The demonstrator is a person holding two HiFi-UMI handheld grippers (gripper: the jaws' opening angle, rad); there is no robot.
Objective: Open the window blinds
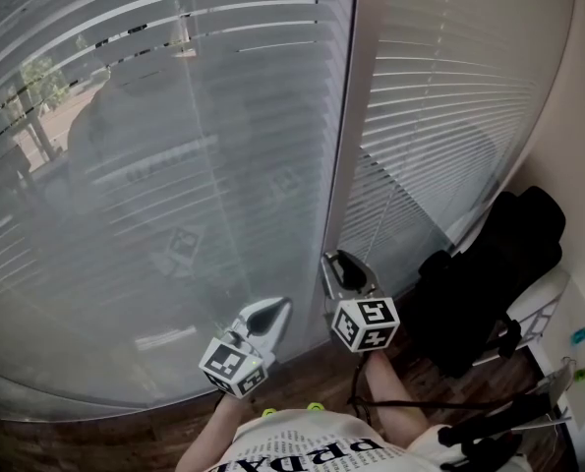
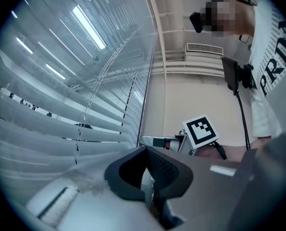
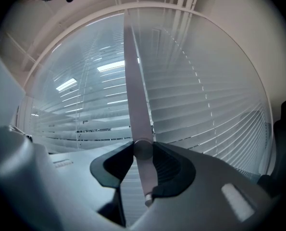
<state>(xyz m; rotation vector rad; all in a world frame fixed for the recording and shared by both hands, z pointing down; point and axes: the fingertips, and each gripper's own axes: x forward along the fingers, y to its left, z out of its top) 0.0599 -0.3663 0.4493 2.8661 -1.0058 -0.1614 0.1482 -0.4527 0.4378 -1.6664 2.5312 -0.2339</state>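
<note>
wand [image 3: 133, 81] of the window blinds [image 1: 154, 165] hangs straight down in front of the slats. it looks thin, stiff and light, and smooth enough to slip under a twist, so i judge its low end the place to pinch. my right hand-held gripper [image 3: 143, 148] is clamped there, the wand's tip poking below the pads. left hand-held gripper [image 2: 145, 150]: jaws together, empty, just beside the slats.
</note>
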